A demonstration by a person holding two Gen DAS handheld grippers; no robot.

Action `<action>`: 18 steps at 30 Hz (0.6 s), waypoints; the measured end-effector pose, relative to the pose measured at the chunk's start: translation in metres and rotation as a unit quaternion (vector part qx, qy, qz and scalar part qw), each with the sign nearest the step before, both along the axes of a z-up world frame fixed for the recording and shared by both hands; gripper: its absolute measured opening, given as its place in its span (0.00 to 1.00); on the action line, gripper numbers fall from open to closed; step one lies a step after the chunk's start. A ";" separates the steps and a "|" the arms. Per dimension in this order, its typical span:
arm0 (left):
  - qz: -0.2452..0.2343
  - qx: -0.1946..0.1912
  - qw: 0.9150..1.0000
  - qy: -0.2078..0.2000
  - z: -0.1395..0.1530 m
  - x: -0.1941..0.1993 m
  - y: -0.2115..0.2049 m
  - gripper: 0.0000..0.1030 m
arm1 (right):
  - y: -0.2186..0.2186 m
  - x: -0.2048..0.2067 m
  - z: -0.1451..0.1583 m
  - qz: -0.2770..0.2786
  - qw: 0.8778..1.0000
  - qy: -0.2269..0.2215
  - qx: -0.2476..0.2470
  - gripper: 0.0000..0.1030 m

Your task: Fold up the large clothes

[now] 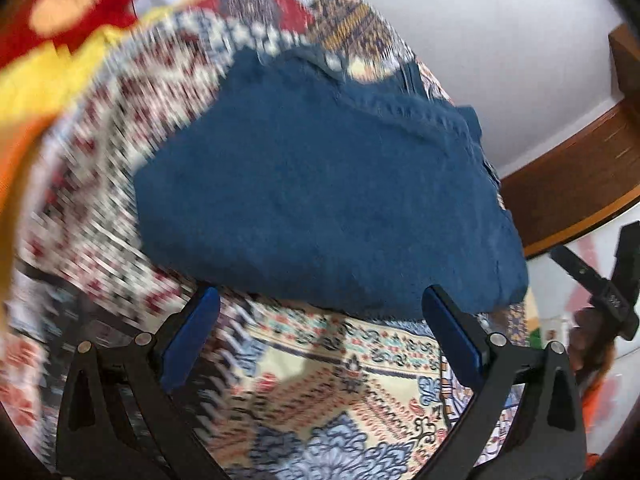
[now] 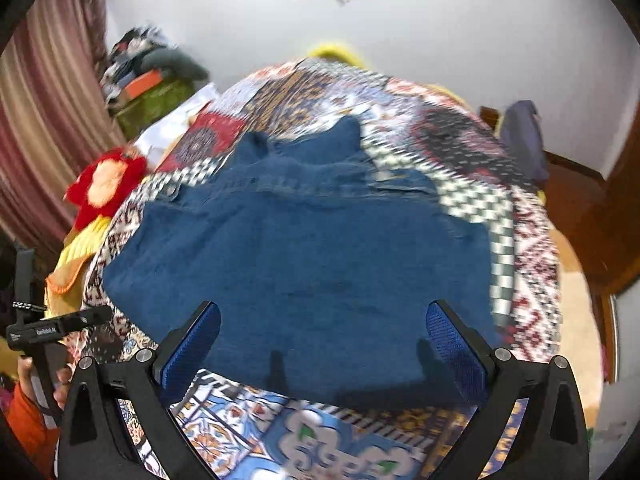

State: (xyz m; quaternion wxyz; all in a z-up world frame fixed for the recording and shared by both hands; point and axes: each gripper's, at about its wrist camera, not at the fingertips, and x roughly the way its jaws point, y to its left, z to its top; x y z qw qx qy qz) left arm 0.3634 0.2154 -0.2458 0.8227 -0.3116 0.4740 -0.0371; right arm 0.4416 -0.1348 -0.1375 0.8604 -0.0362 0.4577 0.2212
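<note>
The folded garment (image 2: 296, 264) lies on the patterned bedspread (image 2: 472, 208), just ahead of the right gripper (image 2: 324, 340), whose spread fingers frame its near edge. In the left wrist view the garment (image 1: 320, 200) lies ahead of the left gripper (image 1: 320, 320), between and beyond its parted fingertips. A stuffed toy (image 2: 104, 184) lies on the bed's edge, left of the garment. The wall (image 2: 440, 32) stands behind the bed.

bed (image 2: 532, 216) under patchwork patterned cover; folded blue denim garment (image 2: 304, 264) lies flat on it, red-yellow soft toy (image 2: 100, 188) at edge.
</note>
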 end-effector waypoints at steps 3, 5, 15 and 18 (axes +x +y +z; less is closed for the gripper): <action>0.004 -0.059 0.998 0.003 -0.019 0.006 -0.002 0.99 | 0.021 0.004 -0.021 0.018 0.999 0.027 -0.008 0.99; 0.009 -0.109 0.994 0.003 -0.030 0.009 0.001 0.99 | 0.031 0.009 -0.043 0.028 0.998 0.053 -0.011 0.99; 0.059 -0.158 0.984 -0.053 -0.044 0.047 0.015 0.99 | 0.044 0.009 -0.081 0.053 0.996 0.064 -0.044 1.00; 0.081 -0.121 0.987 -0.065 -0.038 0.051 0.011 0.85 | 0.042 0.010 -0.080 0.051 0.996 0.066 -0.039 1.00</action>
